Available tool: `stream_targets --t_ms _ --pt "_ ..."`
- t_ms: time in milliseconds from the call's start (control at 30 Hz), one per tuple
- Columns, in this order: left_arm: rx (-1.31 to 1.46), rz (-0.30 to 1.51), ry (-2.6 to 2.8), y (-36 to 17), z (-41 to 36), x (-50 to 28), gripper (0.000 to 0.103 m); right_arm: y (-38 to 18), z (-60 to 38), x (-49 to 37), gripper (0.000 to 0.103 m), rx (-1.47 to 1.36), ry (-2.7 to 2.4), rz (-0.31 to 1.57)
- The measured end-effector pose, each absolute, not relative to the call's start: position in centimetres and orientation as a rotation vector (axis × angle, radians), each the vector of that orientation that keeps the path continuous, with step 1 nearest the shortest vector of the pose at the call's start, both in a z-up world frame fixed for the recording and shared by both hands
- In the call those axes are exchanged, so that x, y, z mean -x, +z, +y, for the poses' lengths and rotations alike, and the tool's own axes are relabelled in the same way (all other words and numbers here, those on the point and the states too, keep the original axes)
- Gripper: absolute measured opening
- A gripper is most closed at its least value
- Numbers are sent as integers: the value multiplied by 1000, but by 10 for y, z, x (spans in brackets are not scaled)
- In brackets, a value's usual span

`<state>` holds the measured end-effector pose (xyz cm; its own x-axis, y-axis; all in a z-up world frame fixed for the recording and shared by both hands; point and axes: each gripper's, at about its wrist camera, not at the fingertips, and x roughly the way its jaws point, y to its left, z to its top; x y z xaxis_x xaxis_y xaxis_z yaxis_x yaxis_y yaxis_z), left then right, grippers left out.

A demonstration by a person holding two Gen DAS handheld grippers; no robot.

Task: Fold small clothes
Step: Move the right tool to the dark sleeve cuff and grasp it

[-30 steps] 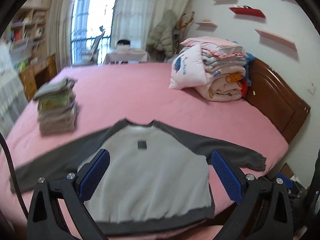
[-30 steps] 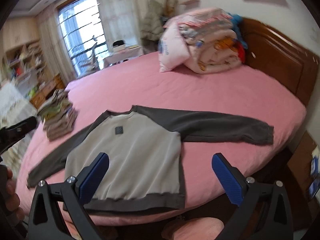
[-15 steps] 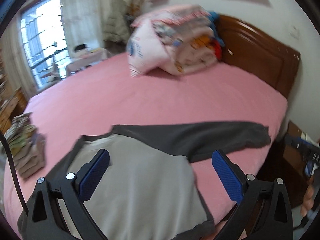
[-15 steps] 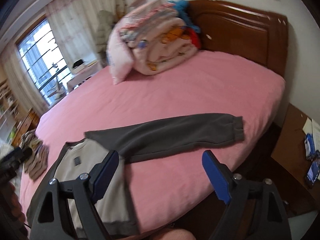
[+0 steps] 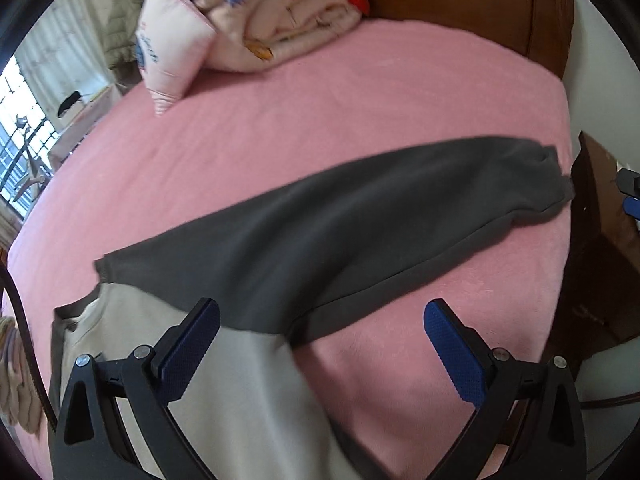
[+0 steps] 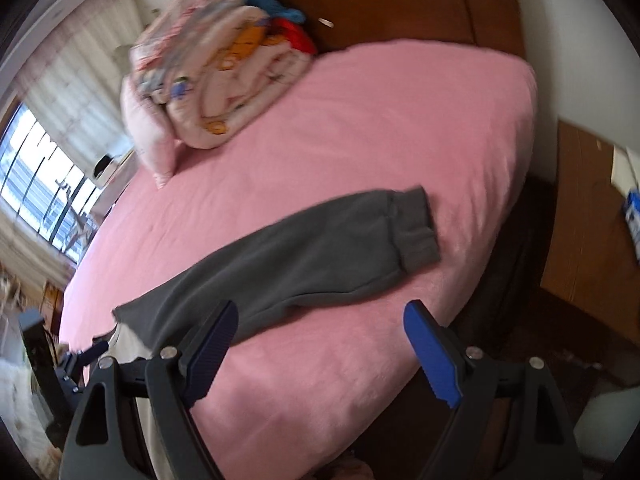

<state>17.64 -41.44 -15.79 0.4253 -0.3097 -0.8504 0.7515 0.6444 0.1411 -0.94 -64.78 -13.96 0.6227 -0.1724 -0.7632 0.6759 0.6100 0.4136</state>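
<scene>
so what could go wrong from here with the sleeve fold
The dark sleeve ends near the edge of the pink bed, so a loose lift could let its cuff slide off. The left gripper and right gripper are both open and empty; pinching one layer only may drag the sweatshirt body askew.

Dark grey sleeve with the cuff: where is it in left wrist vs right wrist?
Left wrist: dark grey sleeve crosses mid-frame diagonally, cuff far right near the bed edge.
Right wrist: the sleeve lies centre, cuff right of centre, above the open tongs.
Shared landmark: folded quilt pile by the wooden headboard, upper frame.
</scene>
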Motion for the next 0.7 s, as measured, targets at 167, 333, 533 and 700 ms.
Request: stream_targets --t_ms 167,333,533,700 --pt "-613 914 -751 -182 -438 -178 102 -175 -669 7 85 -838 -552 771" --pt "-664 919 -777 -204 -461 -175 102 -203 -687 -1 84 -920 -518 763" --pt "-666 949 -782 -220 -474 -180 102 -232 -708 -16 73 -1053 -466 742" --pt "-663 958 -778 -223 -475 -185 102 -246 -724 -25 67 -1103 -490 708"
